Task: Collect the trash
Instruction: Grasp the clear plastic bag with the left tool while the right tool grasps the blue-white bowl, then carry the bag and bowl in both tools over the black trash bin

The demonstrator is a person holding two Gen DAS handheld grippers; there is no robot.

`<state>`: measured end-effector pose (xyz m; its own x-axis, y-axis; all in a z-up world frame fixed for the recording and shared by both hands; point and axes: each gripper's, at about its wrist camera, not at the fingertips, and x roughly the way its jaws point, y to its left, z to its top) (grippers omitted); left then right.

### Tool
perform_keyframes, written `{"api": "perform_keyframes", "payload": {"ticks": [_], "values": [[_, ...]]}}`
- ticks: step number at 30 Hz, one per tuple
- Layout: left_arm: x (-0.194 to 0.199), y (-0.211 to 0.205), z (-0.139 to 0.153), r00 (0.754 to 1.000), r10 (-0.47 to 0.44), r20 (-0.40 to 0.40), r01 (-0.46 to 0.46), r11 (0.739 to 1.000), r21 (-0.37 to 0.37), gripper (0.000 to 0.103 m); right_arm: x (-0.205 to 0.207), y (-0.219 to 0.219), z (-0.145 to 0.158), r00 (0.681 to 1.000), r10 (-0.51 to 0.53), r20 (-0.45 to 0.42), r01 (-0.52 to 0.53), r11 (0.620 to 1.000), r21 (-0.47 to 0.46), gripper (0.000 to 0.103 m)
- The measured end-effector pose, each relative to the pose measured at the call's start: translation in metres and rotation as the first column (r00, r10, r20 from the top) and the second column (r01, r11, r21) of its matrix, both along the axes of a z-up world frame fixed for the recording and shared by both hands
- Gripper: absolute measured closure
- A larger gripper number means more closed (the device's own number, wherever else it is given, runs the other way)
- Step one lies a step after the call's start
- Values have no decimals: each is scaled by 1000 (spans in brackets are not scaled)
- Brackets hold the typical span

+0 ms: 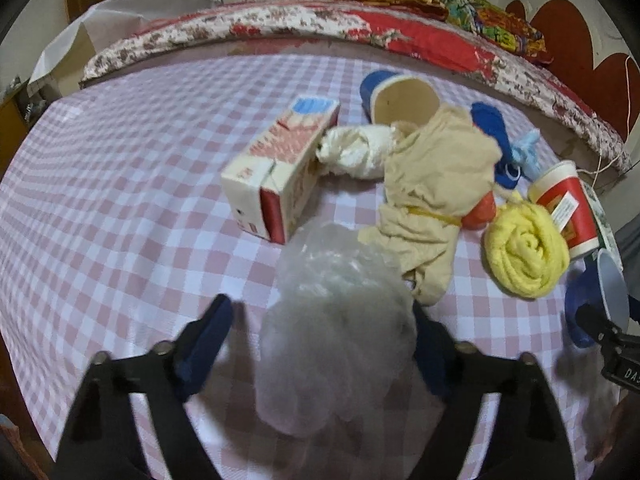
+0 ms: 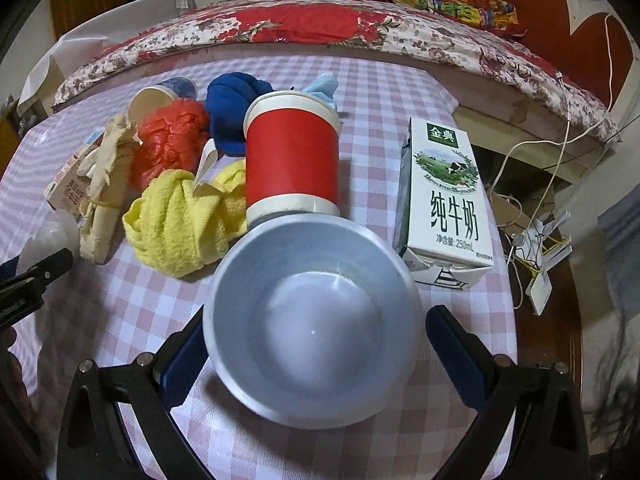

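L hand-held gripper (image 1: 320, 344) sits right over a crumpled clear plastic bag (image 1: 336, 344) on the checked worktop (image 1: 120, 200). The bag lies between the blue pads: the R-side pad looks to touch the bag's edge, the L-side pad (image 1: 208, 344) stands apart w/ a visible gap. So the jaws are partway spread around it, not pinching yet. The bag's long axis runs roughly away from the camera, in line w/ the fingers, so closing across its narrow width looks right.

R hand-held gripper (image 2: 316, 344) straddles a paper cup (image 2: 316, 324), grey-white inside, tipped so its mouth faces the camera. Both pads stand clear of the rim, L one nearly at it, R one w/ more gap. Jaws spread wide, nothing gripped. The cup axis points back toward the gripper, so the pads would close across the rim, which may squash it.

Each hand is already nearest its own item, no crossing needed. Just beyond the cup stands an upright red cup (image 2: 292, 160), nearly touching it, w/ a yellow cloth (image 2: 180, 224) to its L and a milk carton (image 2: 444, 200) upright to the R, apart. Beyond the bag: a red-white box (image 1: 276, 176) lying on its side and a beige cloth bundle (image 1: 432, 200), both close.

Judgement: grasp step, both sides, closing not finished.
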<state>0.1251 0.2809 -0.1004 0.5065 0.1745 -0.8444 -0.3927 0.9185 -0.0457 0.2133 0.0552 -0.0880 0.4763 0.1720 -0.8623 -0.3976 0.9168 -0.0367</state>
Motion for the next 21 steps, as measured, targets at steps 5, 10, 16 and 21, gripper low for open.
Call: {"api": "perform_keyframes", "payload": {"ticks": [5,10,16,21], "values": [[-4,-5,6,999,-25,25,25,1000,-5,63,0,-4,1,1000,5,-11,-5,999,36,26],[-20,-15,18,997,-44,68,44,999,4,65,-13,-10,9,1000,28,12,-29,997,69,27],[-32,-47,38,989,-100,105,101,995,0,65,-31,-40,28,998,8,55,-14,995,101,27],[-31,-91,51,973,-191,131,191,982,8,65,-40,-80,43,996,-36,79,28,994,109,26]]}}
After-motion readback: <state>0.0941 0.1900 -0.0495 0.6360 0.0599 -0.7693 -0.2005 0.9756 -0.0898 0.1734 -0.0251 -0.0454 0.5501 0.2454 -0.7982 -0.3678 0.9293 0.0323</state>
